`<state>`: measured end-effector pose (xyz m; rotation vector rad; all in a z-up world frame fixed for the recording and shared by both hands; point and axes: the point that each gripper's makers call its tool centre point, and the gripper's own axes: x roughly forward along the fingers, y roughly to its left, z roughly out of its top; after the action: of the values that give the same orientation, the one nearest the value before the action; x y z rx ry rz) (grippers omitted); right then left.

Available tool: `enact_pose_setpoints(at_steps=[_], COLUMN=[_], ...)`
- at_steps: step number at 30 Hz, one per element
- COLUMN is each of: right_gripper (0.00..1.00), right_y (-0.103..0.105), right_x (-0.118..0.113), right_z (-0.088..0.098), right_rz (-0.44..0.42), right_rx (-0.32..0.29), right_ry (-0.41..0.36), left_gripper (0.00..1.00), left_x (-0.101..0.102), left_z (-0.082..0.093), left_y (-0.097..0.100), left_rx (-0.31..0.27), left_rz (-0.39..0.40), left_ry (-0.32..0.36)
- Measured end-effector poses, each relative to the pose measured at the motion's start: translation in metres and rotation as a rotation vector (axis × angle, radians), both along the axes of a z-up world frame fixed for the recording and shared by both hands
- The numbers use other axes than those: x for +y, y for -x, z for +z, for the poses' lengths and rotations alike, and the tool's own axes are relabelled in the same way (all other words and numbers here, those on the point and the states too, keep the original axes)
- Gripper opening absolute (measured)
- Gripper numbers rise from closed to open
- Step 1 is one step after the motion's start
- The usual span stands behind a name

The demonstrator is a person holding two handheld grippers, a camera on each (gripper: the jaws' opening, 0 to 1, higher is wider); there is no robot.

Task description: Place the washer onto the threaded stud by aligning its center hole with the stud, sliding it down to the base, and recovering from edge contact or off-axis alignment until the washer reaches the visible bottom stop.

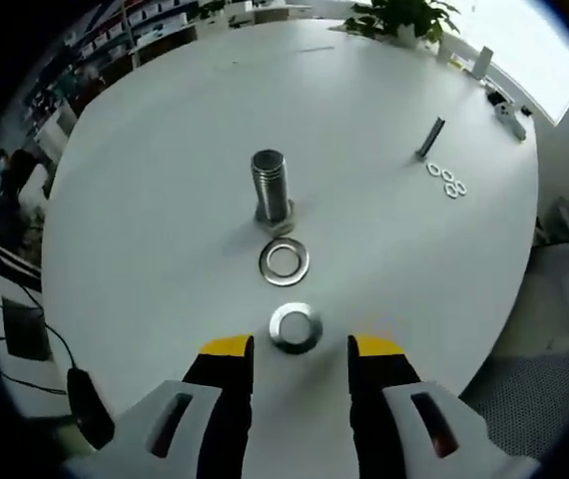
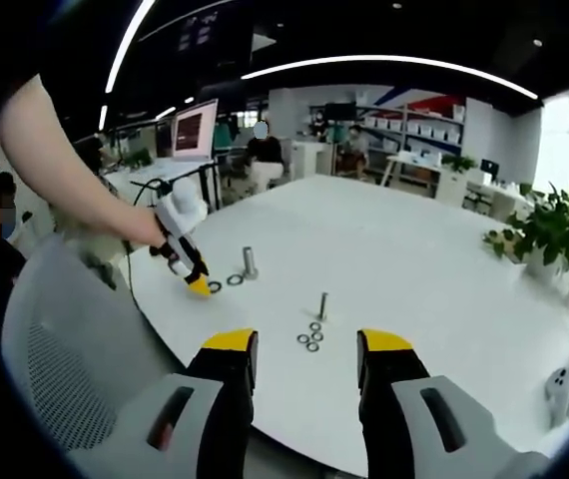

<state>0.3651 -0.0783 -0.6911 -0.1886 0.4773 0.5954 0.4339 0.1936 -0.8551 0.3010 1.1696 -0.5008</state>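
While washer (image 1: 294,327) lies flat, threaded stud (image 1: 270,186) upright, left hand-held gripper (image 1: 301,348) spread.

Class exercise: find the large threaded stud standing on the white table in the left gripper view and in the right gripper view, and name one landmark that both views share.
Left gripper view: the threaded stud stands upright at centre, beyond two large washers.
Right gripper view: it is small, left of centre, beside the left tool.
Shared landmark: the small bolt with its cluster of small washers.
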Motion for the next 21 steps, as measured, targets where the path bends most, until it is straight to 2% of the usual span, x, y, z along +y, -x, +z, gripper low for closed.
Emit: enact_pose_setpoints(at_steps=[8,9,10,19,21], right_gripper=[0.42,0.42,0.42,0.41,0.41], right_y=[-0.0007,-0.0007,-0.0007,-0.0009,-0.001], right_x=[-0.0018,-0.0019,-0.002,-0.0008,-0.0014], right_z=[0.0007,0.0007,0.0006,0.0007,0.0007], right_rz=[-0.009,-0.009,-0.008,-0.004,-0.007], right_rx=[-0.004,-0.004,-0.004,-0.003,-0.004], right_ry=[-0.001,0.0,0.001,0.001,0.002], left_gripper=[0.33,0.31,0.31,0.31,0.31], left_x=[-0.0029,-0.001,-0.0018,-0.0027,-0.0043], left_z=[-0.0092,-0.0089,-0.0104,-0.0086,-0.0092], left_y=[0.0016,0.0,0.002,0.0008,0.0007], left_rx=[0.034,0.019,0.034,0.055,0.075], left_rz=[-0.046,-0.067,-0.061,-0.103,-0.144], left_ry=[-0.023,-0.046,-0.047,-0.074,-0.096])
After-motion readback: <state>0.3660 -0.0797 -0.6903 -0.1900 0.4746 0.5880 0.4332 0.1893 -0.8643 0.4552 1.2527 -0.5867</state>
